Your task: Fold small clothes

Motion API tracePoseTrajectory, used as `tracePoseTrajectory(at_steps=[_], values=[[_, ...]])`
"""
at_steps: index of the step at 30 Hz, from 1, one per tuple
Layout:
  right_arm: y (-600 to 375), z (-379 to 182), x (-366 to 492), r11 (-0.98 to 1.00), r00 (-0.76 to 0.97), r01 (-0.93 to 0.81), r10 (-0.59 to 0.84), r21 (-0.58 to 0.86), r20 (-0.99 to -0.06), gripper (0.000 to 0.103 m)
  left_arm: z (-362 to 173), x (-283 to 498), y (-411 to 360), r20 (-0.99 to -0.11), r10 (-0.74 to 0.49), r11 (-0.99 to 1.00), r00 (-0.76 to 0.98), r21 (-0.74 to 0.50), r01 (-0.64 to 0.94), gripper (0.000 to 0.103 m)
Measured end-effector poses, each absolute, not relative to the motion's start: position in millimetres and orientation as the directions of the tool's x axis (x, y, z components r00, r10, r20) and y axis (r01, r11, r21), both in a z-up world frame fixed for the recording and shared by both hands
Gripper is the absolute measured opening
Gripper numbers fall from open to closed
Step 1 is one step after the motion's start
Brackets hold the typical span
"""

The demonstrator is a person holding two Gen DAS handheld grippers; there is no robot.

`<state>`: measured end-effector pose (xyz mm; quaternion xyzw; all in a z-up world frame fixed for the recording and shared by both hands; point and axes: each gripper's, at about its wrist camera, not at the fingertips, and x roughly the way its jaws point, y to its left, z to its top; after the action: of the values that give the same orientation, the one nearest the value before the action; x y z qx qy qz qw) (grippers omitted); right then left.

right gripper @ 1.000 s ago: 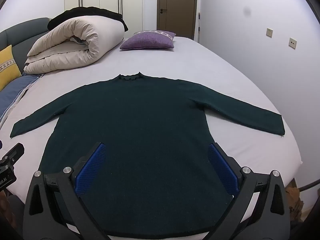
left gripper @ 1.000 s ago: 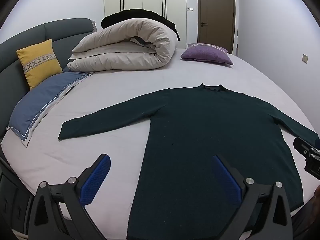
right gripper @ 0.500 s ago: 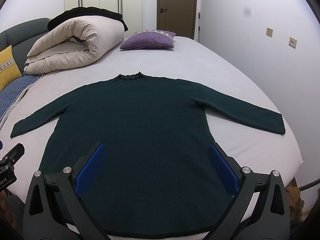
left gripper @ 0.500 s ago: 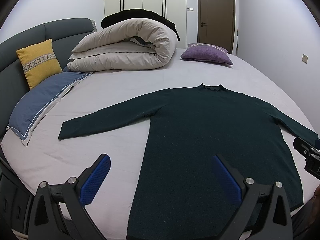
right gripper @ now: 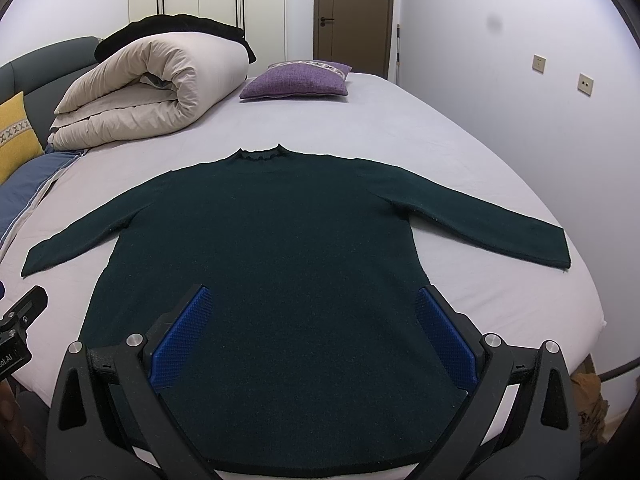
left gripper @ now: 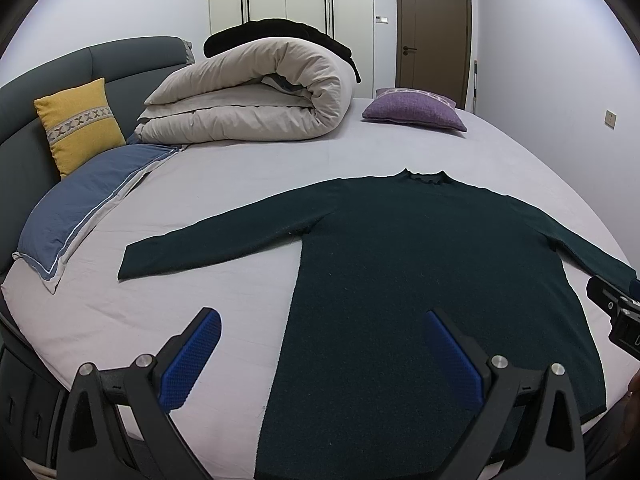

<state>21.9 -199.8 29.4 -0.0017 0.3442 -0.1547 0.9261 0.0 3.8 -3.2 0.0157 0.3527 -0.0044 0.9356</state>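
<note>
A dark green long-sleeved sweater [left gripper: 420,264] [right gripper: 276,248] lies flat on the pale grey bed sheet [left gripper: 240,184] [right gripper: 400,132], collar away from me and both sleeves spread out. My left gripper [left gripper: 320,320] hovers open above the sweater's lower left edge, holding nothing. Over the sweater's hem hangs my right gripper [right gripper: 314,300], open and empty, its blue pads [right gripper: 182,336] wide apart. The sweater's right sleeve runs behind the other gripper at the right edge of the left wrist view.
A rolled beige duvet [left gripper: 252,96] [right gripper: 152,92] with a black garment [left gripper: 280,32] on top lies at the bed's far left. A purple cushion [left gripper: 414,109] [right gripper: 296,79], a yellow cushion [left gripper: 78,124] and a blue pillow [left gripper: 84,204] sit around the edges. The bed's right edge [right gripper: 592,304] drops off.
</note>
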Motion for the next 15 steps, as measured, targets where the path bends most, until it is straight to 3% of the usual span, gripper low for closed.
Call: tracePoseTrajectory(at_steps=[15], values=[[-201.0, 30.7, 19.7, 0.953, 0.715, 0.282, -0.286, -0.110, -0.638, 0.103, -3.3, -0.1, 4.0, -0.659, 0.003, 0.999, 0.752, 0.026, 0.019, 0.103]])
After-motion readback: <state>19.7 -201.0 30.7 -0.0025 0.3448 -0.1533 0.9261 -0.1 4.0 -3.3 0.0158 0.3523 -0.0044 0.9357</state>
